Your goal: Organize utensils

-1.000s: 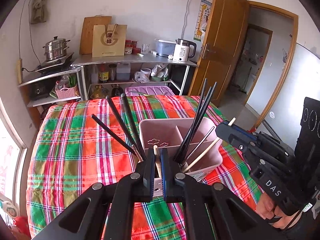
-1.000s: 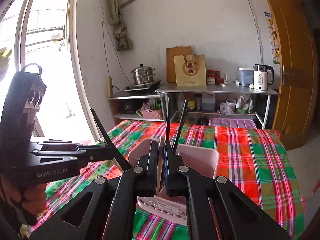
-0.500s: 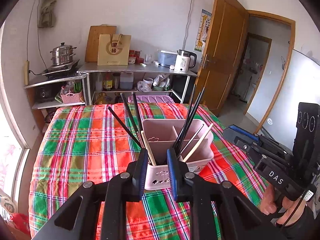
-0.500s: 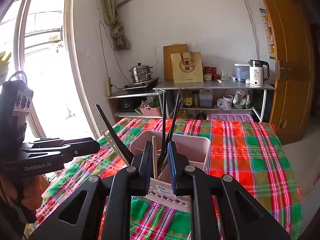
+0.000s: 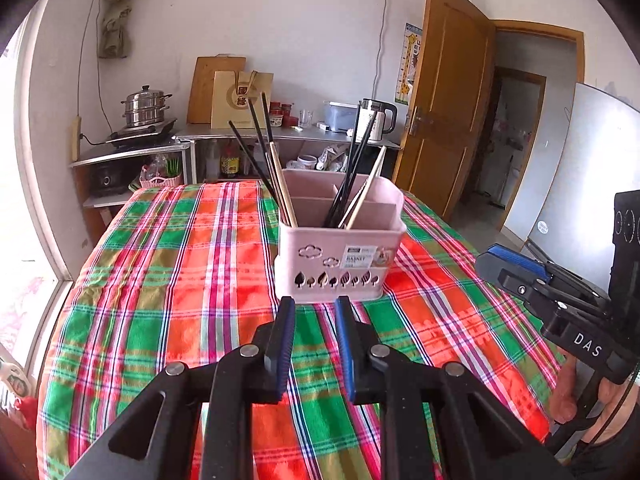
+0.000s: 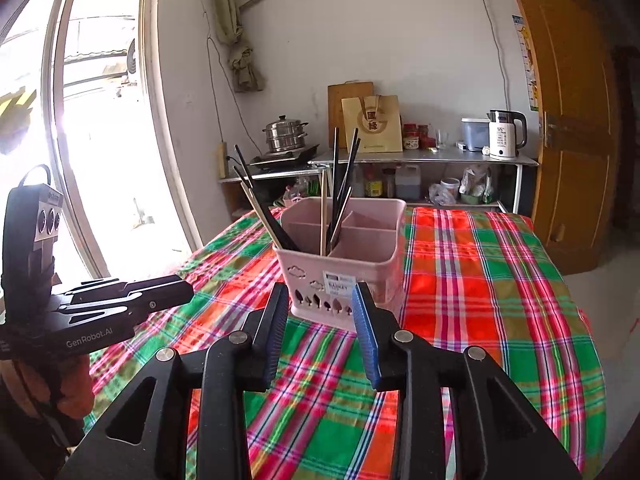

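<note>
Nearest the lens in the left wrist view, the left gripper (image 5: 314,308) has its blue pads parted a little with nothing between them, only plaid cloth showing in the gap. In the right wrist view the right gripper (image 6: 321,298) is spreading its jaws wider, also empty, its tips framing the lower front of the pink basket (image 6: 360,264) without touching it. That basket stands just beyond both grippers at twelve o'clock on the plaid tablecloth (image 5: 168,280), well inside the table edge. Its compartments hold black chopsticks (image 5: 356,168) and pale wooden chopsticks (image 5: 282,184), leaning outward toward eleven and one o'clock, all standing inside the walls. No loose utensil shows on the cloth, so the placing step appears to be finished and both hands seem to be at the release stage. The next move likely calls for drawing clear without knocking the leaning sticks. Farther off at twelve o'clock is a metal shelf (image 6: 420,156) with a kettle (image 6: 504,134).
</note>
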Demonstrator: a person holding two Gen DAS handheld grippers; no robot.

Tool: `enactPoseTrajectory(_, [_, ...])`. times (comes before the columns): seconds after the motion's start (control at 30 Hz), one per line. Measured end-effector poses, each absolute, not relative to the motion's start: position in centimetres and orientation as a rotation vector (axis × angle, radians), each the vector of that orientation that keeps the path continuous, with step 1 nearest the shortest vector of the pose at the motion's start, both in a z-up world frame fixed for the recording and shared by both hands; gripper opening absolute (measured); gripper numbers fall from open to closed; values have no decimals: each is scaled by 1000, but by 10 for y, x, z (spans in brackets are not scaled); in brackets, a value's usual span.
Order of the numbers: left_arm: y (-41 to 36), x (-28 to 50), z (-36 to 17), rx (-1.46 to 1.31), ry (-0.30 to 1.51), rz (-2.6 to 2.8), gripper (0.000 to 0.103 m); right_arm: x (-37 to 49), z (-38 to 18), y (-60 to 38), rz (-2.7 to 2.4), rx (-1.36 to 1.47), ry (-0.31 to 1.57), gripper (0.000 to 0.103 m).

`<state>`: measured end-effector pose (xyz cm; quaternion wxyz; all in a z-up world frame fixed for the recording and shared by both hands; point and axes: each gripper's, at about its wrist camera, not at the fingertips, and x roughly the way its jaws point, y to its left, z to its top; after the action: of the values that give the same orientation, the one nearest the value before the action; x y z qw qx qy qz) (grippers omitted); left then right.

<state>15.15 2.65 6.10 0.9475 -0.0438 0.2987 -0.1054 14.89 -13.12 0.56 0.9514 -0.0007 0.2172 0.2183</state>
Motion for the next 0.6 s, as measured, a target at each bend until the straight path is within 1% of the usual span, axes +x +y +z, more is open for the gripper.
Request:
enactPoseTrajectory(0.17, [20, 120, 43, -79, 603, -184, 20, 117, -12, -137, 421, -9, 444, 40])
enactPoseTrajectory(0.4, [11, 87, 32, -48, 591, -158, 20, 83, -36, -136, 378, -39, 463, 40])
enactPoseTrajectory(0.6, [8, 67, 25, -52, 577, -164, 20, 63, -42, -132, 369, -64, 458, 40])
